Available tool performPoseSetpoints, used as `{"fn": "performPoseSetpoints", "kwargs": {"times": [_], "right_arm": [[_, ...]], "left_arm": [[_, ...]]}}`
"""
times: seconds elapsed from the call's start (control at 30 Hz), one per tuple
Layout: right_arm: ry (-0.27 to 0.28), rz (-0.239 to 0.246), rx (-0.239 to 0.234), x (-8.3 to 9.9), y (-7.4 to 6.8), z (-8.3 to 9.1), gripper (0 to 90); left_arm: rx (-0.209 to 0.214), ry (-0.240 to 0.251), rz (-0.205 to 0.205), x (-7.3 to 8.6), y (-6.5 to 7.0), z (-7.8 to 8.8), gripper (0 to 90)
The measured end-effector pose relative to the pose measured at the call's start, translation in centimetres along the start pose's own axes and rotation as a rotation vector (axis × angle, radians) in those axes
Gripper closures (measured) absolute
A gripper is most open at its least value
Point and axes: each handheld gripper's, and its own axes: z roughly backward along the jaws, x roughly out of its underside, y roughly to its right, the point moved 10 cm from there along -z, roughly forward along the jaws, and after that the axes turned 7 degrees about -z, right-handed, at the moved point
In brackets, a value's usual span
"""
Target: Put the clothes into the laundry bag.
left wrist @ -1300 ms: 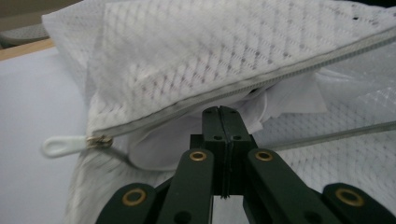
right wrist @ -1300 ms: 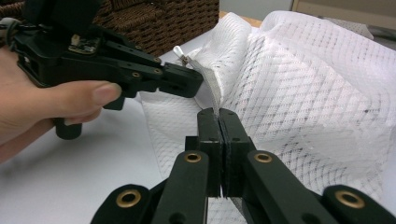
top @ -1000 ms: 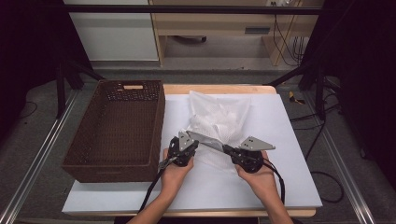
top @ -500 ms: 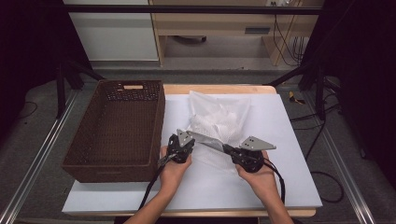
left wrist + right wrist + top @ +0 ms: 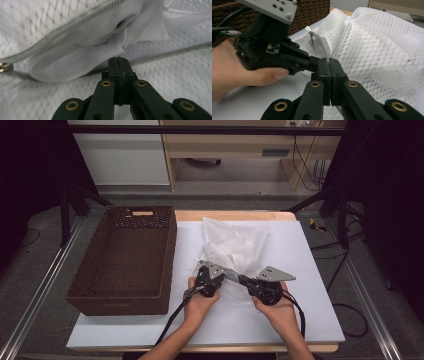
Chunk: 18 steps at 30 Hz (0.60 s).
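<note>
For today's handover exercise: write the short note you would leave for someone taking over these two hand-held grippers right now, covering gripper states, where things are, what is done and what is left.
Left gripper: jaws shut, tips at the near edge of the white mesh zip bag, by its zipper; whether they pinch mesh I cannot tell.
Right gripper: shut on the bag's zipper edge.
The bag lies on the white table, white cloth showing at its mouth. The brown wicker basket stands to its left.
Done: bag gripped at the near edge.
Left, probably: work the zipper, then move the bag to the basket.

No legible text (labels or numbers)
</note>
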Motion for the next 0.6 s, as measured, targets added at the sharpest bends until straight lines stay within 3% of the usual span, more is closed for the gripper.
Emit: {"fn": "performPoseSetpoints", "kwargs": {"times": [0.3,0.6], "right_arm": [[0.001,0.001,-0.008,-0.1,-0.3,0.1,89.6],[-0.005,0.004,-0.013,0.0,-0.4,0.0,89.6]], "left_arm": [[-0.016,0.008,0.019,-0.9,-0.7,-1.2,90.0],[-0.047,0.049,0.049,-2.2,-2.2,-2.6,90.0]]}}
